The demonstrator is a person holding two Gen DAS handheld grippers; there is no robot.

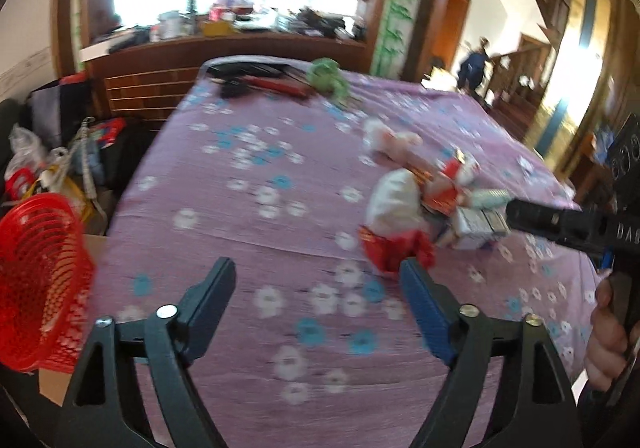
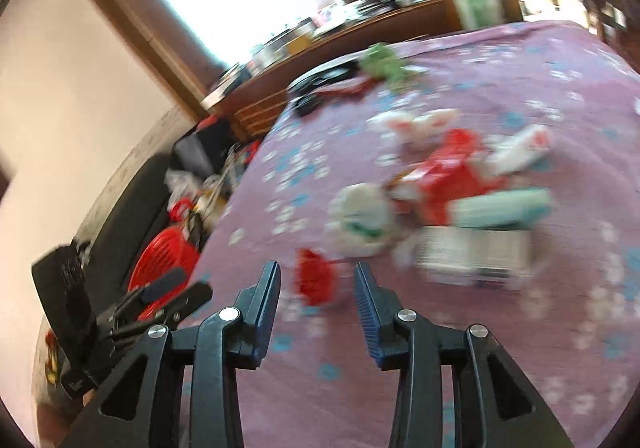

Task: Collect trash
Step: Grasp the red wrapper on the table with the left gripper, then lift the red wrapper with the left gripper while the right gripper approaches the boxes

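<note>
A pile of trash lies on the purple flowered bedsheet (image 1: 248, 175): a crumpled white paper (image 1: 394, 203), a red wrapper (image 1: 394, 250), small boxes (image 1: 476, 228) and red-and-white packets (image 1: 448, 175). My left gripper (image 1: 316, 268) stands open over bare sheet, its right finger just in front of the red wrapper. My right gripper (image 2: 316, 268) is open too, and the red wrapper (image 2: 314, 280) shows just beyond its fingertips, not pinched. White paper (image 2: 364, 215) and boxes (image 2: 476, 252) lie past it. A red mesh basket (image 1: 40, 280) sits off the bed's left edge.
A green crumpled thing (image 1: 326, 77) and dark items (image 1: 248, 71) lie at the bed's far end by the wooden headboard (image 1: 152, 83). Bags and clutter (image 1: 60, 159) fill the floor left of the bed. A person (image 1: 474, 61) stands far off in the doorway.
</note>
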